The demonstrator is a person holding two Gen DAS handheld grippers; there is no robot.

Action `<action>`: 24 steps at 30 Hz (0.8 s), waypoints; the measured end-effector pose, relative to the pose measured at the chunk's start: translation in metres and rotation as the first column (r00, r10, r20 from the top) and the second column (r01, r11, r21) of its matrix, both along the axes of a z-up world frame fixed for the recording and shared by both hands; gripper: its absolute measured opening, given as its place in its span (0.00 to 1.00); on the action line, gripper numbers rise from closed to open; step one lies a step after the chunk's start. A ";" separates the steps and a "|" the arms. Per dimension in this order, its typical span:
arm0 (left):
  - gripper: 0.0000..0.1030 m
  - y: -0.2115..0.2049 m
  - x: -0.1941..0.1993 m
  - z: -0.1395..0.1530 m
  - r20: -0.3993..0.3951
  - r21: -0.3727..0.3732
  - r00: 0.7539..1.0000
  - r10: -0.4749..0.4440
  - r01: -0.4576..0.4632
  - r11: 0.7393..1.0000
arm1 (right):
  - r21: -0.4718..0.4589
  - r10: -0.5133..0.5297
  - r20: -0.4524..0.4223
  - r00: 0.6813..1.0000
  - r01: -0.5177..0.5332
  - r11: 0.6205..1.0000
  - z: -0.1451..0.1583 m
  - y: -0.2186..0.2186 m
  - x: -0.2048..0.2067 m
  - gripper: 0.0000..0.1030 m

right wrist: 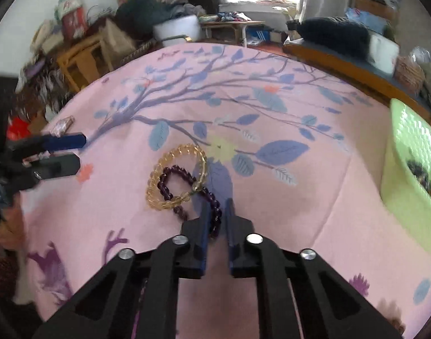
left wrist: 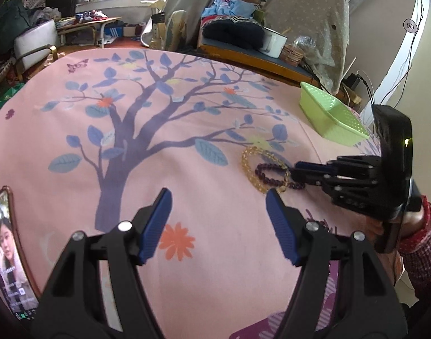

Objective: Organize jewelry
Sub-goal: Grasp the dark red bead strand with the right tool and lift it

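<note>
1. The pink tree-print cloth (left wrist: 187, 147) covers the whole work surface, and two bead bracelets lie on it, overlapping each other

2. The amber bead bracelet (right wrist: 159, 175) is a big open loop. The dark purple bead bracelet (right wrist: 170, 182) sits partly inside that loop and crosses under or over it near the bottom, I can't tell which one is on top

3. The right gripper (right wrist: 217, 209) has its jaws drawn close together around the near end of the purple strand. In the right wrist view the beads sit right in the narrow gap between the blue pads, so it looks clamped on the purple bracelet. The amber one isn't between the pads

4. From the left wrist view you see that same gripper coming in from the right side, tips down at the bracelets, held by a hand (left wrist: 413, 217) in a red checked sleeve (left wrist: 421, 243)

5. The left gripper (left wrist: 218, 197) hangs above bare cloth with its jaws wide apart and nothing between them, the bracelets just beyond its right finger

6. The light green basket (left wrist: 332, 115) sits off toward the right edge of the cloth, well apart from the bracelets. Something dark is lying in it, too blurry to name

7. A phone (left wrist: 6, 248) with its screen lit lies at the left edge of the cloth
</note>
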State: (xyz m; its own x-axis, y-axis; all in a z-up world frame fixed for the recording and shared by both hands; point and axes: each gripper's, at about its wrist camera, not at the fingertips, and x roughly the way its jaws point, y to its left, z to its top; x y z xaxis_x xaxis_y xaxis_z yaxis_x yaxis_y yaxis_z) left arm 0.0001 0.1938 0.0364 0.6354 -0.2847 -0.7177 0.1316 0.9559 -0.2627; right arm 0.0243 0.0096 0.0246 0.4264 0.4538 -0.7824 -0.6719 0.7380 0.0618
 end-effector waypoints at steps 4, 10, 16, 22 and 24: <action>0.65 -0.007 0.000 0.002 0.006 -0.001 1.000 -0.026 0.026 1.000 | -0.036 -0.028 0.024 0.999 0.029 0.999 0.001 -0.026 -0.010 0.00; 0.65 -0.038 -0.013 0.012 0.035 -0.042 0.981 -0.190 0.191 0.981 | 0.074 -0.129 -0.057 0.990 0.133 0.988 0.004 -0.106 -0.045 0.00; 0.65 -0.090 -0.033 0.001 -0.005 0.029 0.938 -0.348 0.348 0.937 | 0.166 -0.106 -0.082 0.991 0.118 0.979 0.003 -0.120 -0.088 0.00; 0.65 -0.105 -0.035 -0.009 -0.050 0.094 0.936 -0.348 0.352 0.931 | 0.165 -0.163 -0.022 0.986 0.164 0.973 0.002 -0.122 -0.093 0.00; 0.65 -0.104 -0.030 0.001 -0.030 0.088 0.940 -0.339 0.341 0.936 | 0.178 -0.163 -0.019 0.986 0.164 0.970 0.003 -0.123 -0.091 0.00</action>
